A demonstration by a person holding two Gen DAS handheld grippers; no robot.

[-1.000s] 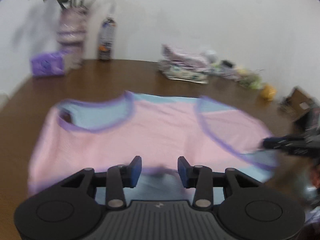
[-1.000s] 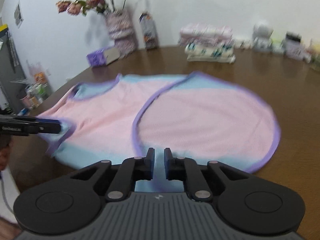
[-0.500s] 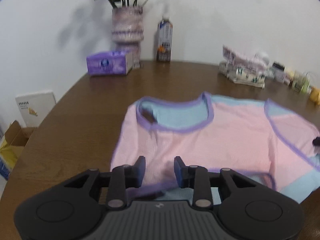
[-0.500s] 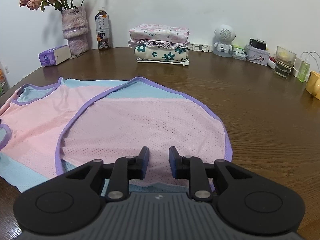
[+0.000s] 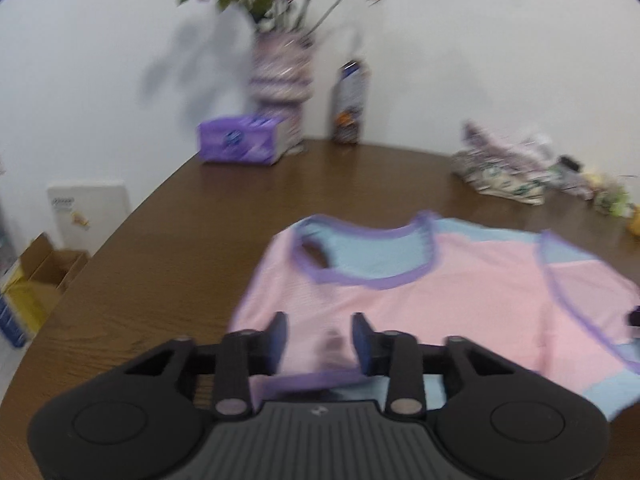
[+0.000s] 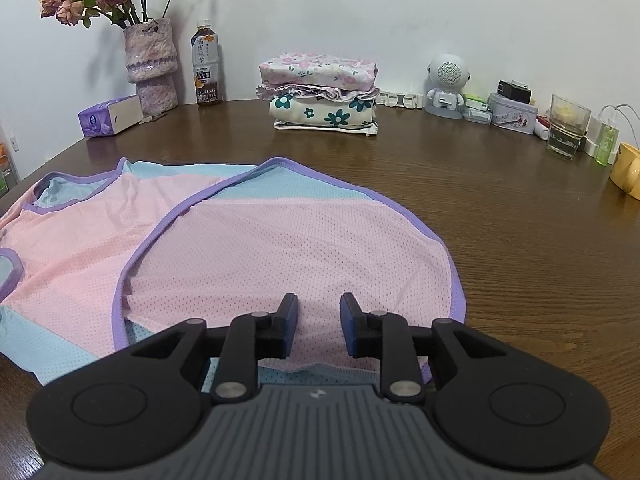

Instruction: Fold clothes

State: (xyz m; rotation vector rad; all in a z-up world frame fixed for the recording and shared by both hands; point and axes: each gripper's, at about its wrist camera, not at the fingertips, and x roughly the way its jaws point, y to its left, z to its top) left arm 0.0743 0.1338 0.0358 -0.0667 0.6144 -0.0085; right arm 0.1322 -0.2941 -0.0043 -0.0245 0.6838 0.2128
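Pink-blue shirt (image 6: 240, 248) flat on table (image 6: 520, 208), neckline leftward, long axis left-right.

Left tool (image 5: 320, 338): jaws parted, blue pads (image 5: 280, 336) well apart, nothing gripped between them; view blurred. Right tool (image 6: 319, 324): jaws parted to a narrower gap, pads (image 6: 290, 326) facing each other, nothing gripped. Both tools point forward and slightly downward, fingers level side by side. No hand or sleeve visible.
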